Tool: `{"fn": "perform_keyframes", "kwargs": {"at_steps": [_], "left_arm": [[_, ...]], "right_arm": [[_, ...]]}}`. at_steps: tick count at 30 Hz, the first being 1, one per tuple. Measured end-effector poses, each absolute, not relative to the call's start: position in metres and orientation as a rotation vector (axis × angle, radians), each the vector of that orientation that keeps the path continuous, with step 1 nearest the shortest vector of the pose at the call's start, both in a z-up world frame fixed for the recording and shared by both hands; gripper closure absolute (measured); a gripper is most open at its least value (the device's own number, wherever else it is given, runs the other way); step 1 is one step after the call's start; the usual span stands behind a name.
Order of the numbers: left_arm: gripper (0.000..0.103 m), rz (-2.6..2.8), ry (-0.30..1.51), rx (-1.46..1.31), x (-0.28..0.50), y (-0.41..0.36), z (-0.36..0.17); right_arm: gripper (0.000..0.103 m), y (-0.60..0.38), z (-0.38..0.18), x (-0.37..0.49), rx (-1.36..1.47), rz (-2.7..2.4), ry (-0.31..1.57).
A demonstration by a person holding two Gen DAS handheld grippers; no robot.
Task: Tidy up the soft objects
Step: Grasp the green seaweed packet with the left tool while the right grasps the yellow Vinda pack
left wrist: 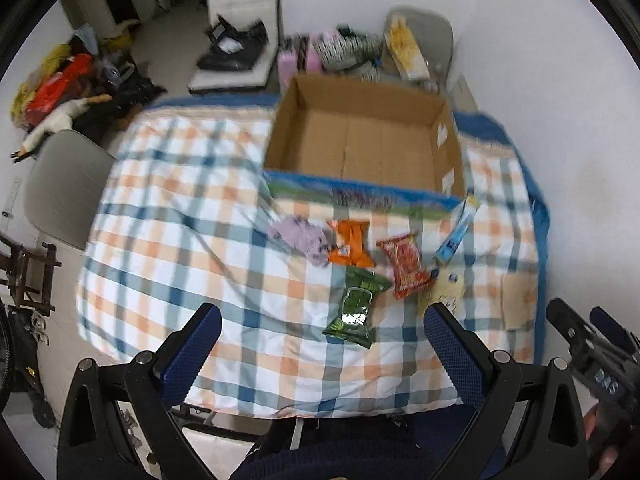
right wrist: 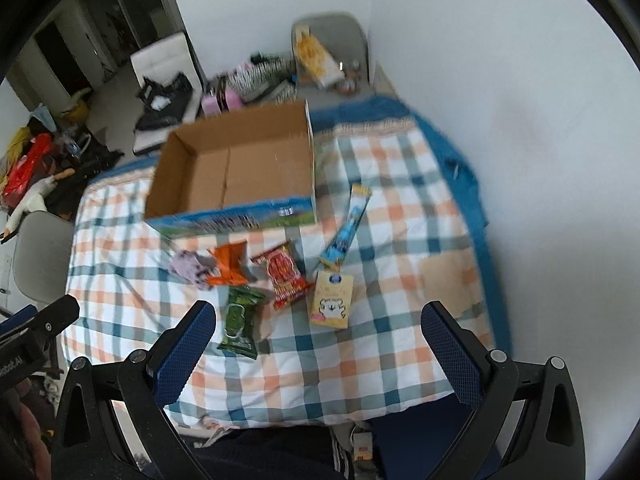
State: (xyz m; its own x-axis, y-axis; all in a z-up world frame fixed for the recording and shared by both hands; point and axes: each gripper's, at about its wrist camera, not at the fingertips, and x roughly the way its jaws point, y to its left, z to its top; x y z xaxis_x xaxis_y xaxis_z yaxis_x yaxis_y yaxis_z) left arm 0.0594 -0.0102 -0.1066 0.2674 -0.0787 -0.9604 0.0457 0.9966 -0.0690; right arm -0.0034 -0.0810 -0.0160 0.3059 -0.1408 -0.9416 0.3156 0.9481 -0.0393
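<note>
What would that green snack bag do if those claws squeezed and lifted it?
The green snack bag looks puffy and crinkled, so it would probably dent and feel light. Its glossy film catches glare, so it may slip. Lying flat on the checked cloth, it shouldn't roll.

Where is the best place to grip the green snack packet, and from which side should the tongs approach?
Probably grip the green snack packet across its narrow middle, coming from above. It lies flat on the checked cloth, long axis running away from the person, with bare cloth on its near and left sides. The open right tongs are nearest.
</note>
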Motion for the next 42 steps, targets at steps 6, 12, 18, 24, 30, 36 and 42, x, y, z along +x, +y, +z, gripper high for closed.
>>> {"fn": "perform_keyframes", "kwargs": {"at_steps": [6, 12, 18, 24, 30, 36, 42], "left_arm": [[0.0, -0.139, 1.472, 0.052, 0.093, -0.042, -0.212], [0.003, -0.178, 1.624, 0.076, 0.106, -0.062, -0.302], [0.016, -0.202, 1.71, 0.098, 0.106, -0.076, -0.359], [0.034, -0.203, 1.74, 0.101, 0.105, -0.086, -0.386], [0.053, -0.183, 1.745, 0.113, 0.106, -0.093, -0.402], [0.065, -0.18, 1.715, 0.124, 0.11, -0.099, -0.402], [0.068, -0.158, 1.693, 0.119, 0.104, -0.099, -0.369]], "right_arm": [[0.0, -0.12, -0.132, 0.026, 0.202, -0.349, 1.374], [0.0, -0.146, -0.231, 0.034, 0.327, -0.342, 1.51], [0.001, -0.151, -0.287, 0.031, 0.399, -0.341, 1.574], [0.003, -0.153, -0.317, 0.031, 0.43, -0.325, 1.593], [0.017, -0.153, -0.345, 0.034, 0.479, -0.308, 1.62], [0.036, -0.142, -0.362, 0.033, 0.487, -0.292, 1.647], [0.037, -0.127, -0.359, 0.035, 0.488, -0.293, 1.662]]}}
